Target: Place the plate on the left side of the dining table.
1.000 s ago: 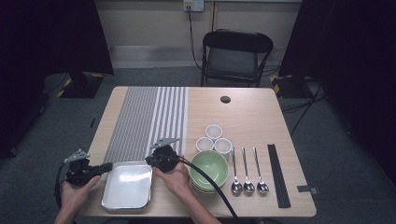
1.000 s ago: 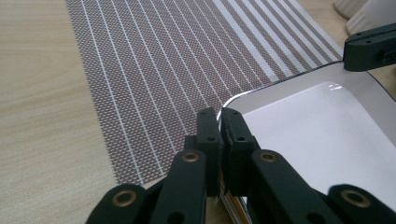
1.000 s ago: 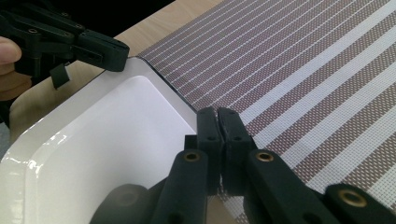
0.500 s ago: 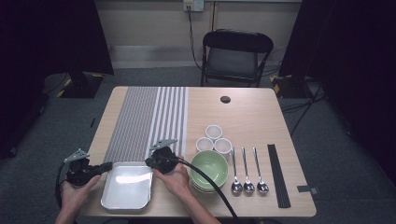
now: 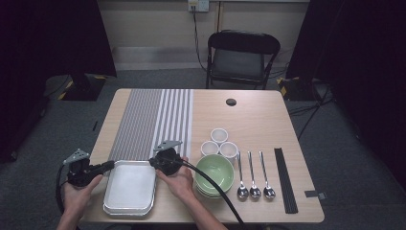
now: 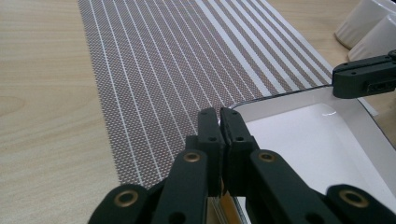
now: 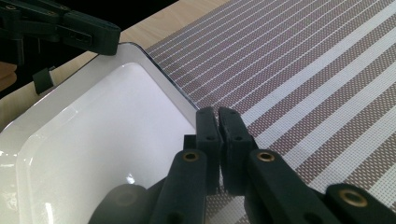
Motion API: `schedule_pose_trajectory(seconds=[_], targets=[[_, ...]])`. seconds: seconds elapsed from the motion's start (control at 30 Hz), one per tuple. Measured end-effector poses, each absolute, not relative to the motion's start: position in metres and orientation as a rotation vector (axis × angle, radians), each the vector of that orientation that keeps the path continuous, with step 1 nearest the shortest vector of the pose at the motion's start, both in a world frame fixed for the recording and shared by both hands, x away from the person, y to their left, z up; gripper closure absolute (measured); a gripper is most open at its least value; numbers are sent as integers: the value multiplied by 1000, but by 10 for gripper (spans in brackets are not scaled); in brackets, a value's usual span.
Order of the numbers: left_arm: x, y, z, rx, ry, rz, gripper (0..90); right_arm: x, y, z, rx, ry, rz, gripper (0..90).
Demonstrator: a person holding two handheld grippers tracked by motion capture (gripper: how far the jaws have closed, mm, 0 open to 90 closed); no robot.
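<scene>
High view: tray [image 5: 130,188] at near left table edge, long axis near–far; left gripper [image 5: 111,165] at its far-left corner, right gripper [image 5: 152,162] at its far-right corner; both equally near.
Left gripper view: jaws pinched together on the tray's rim [image 6: 280,95]; placemat [image 6: 187,60] lies beyond.
Right gripper view: jaws likewise clamped on the rim [image 7: 177,93]; tray [image 7: 102,140] spreads left.
Judgement: lift goes straight far, onto the placemat.

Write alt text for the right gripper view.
The right hand-held gripper is shut on the near rim of a white rectangular plate by a striped placemat. The left hand-held gripper meets the plate's far corner.
</scene>
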State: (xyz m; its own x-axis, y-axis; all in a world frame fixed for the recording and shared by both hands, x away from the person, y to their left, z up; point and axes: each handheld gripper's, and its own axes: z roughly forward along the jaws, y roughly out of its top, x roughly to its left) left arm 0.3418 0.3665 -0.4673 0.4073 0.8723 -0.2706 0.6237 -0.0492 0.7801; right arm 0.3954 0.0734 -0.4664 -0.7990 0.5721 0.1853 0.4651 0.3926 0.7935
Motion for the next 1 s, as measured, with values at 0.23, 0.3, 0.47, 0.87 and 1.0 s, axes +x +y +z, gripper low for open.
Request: schedule_pose_trajectory(seconds=[0.23,0.3,0.47,0.87,1.0], targets=[[338,366,-468,1781,1313,323,793,397,73,-466,947,2526,1377,877],[337,367,-470,1784,1323,312,808,397,73,-467,950,2524,1378,871],[338,369,-472,1779,1325,296,845,395,72,-473,980,2532,1348,734],[339,367,-464,1780,1328,326,851,398,71,-468,973,2526,1410,862],[343,369,-461,1763,1334,327,854,406,72,-462,981,2502,1412,872]])
